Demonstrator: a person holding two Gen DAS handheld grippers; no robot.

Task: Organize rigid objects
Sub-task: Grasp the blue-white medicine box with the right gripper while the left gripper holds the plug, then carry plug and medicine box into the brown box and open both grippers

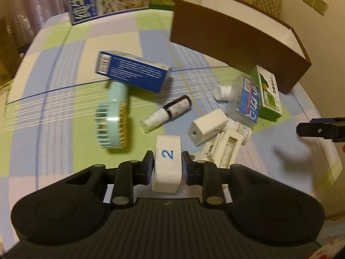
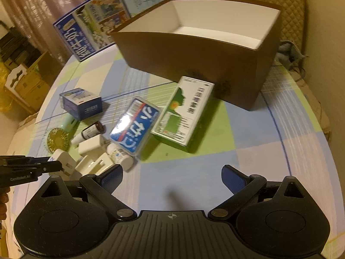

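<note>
With the left hand-held gripper (image 1: 168,166) clamped on the white block (image 1: 167,164), carry it level to the brown box (image 1: 237,43) ahead; the right hand-held gripper (image 2: 172,177) stands open.

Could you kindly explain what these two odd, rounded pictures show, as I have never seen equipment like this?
There is no robot: a person holds handheld tongs in each hand, each with a fisheye camera looking along its fingers. One picture is from the left tongs, shut on a white block marked 2. The other is from the right tongs, open and empty. On the checked tablecloth lie a green box, a blue box, a handheld fan, a spray bottle and a clear blue-labelled bottle, near an open brown box.
</note>
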